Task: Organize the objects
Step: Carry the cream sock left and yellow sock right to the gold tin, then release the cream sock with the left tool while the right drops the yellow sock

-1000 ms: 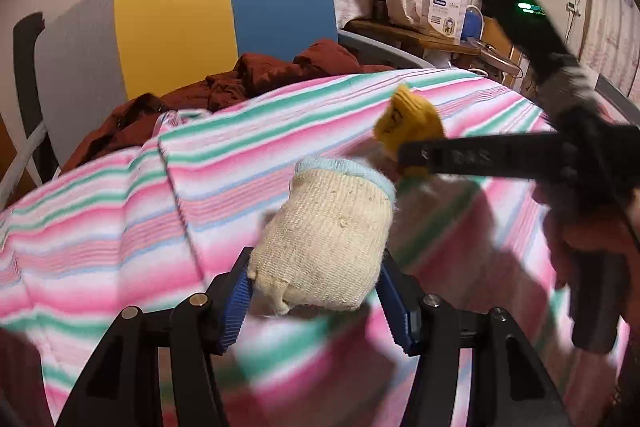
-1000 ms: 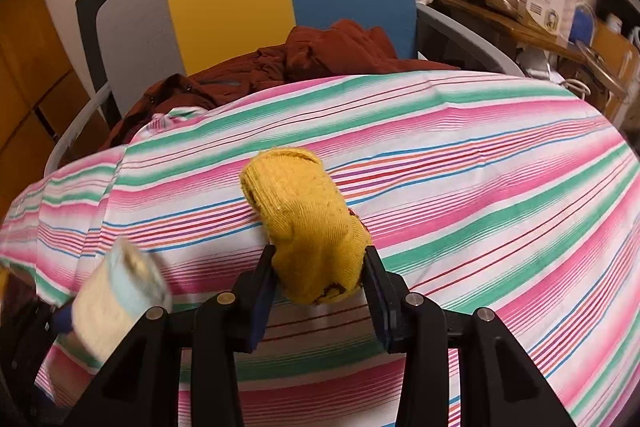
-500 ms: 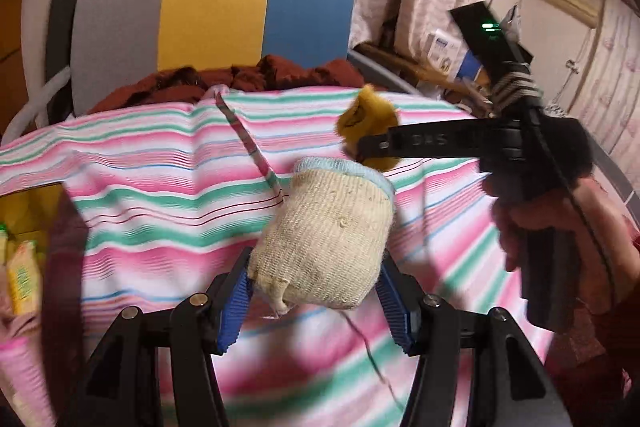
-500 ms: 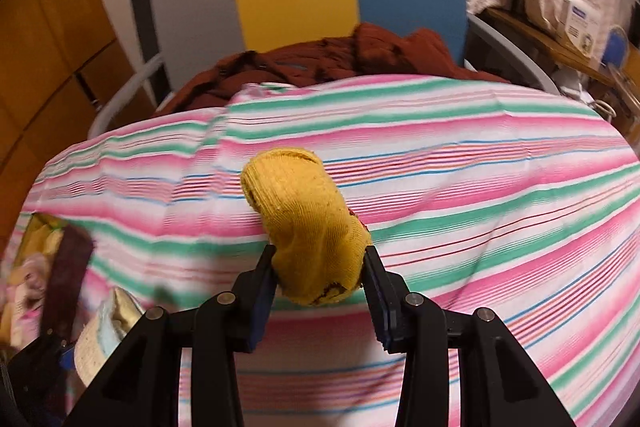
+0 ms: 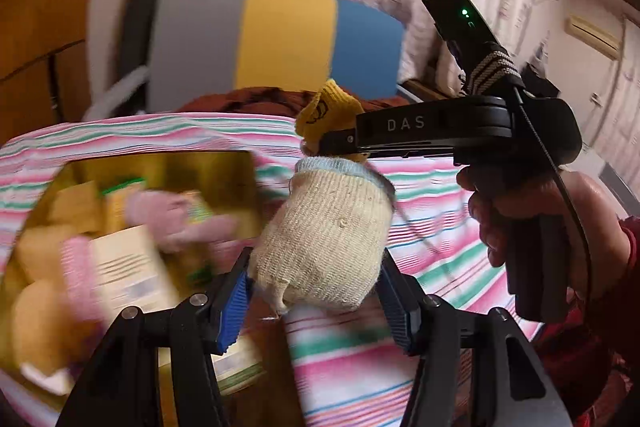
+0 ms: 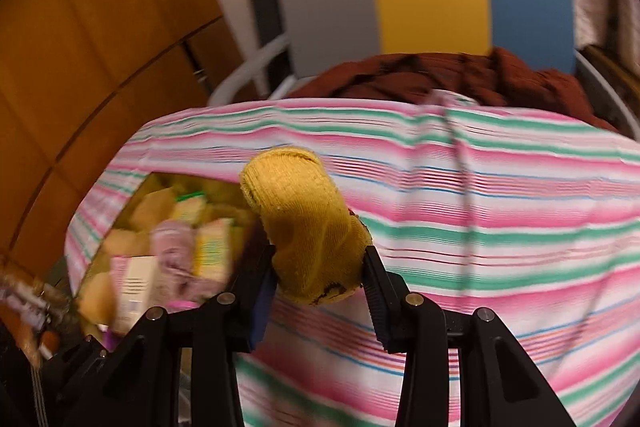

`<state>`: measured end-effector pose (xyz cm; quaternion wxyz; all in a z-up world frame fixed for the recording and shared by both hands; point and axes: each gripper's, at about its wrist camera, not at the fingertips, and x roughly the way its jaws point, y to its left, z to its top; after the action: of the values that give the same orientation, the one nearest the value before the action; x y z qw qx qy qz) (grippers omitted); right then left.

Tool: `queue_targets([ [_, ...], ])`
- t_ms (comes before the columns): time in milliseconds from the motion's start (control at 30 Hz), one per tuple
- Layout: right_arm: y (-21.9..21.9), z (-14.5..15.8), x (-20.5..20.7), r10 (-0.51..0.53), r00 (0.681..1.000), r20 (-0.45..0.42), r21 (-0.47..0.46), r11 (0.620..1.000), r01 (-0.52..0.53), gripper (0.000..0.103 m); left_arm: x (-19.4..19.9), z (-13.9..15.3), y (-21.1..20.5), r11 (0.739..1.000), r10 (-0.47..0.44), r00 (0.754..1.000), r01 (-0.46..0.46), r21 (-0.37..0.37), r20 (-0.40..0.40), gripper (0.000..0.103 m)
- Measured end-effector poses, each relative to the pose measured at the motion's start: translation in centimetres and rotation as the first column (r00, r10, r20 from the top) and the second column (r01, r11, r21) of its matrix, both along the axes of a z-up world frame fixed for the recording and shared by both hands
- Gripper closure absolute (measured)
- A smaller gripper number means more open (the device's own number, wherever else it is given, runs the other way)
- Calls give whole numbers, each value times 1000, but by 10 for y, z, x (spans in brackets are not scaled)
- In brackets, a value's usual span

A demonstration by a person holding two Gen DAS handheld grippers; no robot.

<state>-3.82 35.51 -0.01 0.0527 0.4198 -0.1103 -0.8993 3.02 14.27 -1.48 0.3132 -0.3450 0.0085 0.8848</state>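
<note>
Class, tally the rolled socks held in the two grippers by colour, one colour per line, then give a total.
Cream rolled sock, in the left gripper: 1
Yellow rolled sock, in the right gripper: 1
Total: 2

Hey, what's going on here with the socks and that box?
A person holds a gripper in each hand. The left gripper is shut on a rolled cream knitted sock with a pale blue cuff. The right gripper is shut on a rolled mustard-yellow sock. Both are held up over the pink-and-green striped cloth, next to an open yellowish box full of small packets. Neither sock is in the box yet.
</note>
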Motion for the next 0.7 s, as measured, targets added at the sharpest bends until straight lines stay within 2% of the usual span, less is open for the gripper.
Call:
queue_targets([
  [233, -70, -5, -26, 73, 997, 28, -4, 997, -73, 60, 4, -13, -65, 995, 93, 995, -92, -26, 37, 44],
  [333, -85, -11, -36, 61, 997, 47, 15, 998, -61, 52, 1, -22, -88, 988, 153, 986, -151, -26, 70, 44],
  [400, -90, -14, -41, 48, 997, 61, 11, 999, -48, 35, -1, -25, -104, 982, 189, 978, -189, -6, 92, 44],
  [533, -99, -6, -30, 37, 999, 30, -3, 999, -37, 26, -11, -28, -124, 969, 245, 964, -246, -7, 100, 44],
  [700, -107, 9, -11, 33, 999, -11, -6, 999, -33, 21, -22, -37, -122, 975, 219, 966, -213, -58, 134, 41],
])
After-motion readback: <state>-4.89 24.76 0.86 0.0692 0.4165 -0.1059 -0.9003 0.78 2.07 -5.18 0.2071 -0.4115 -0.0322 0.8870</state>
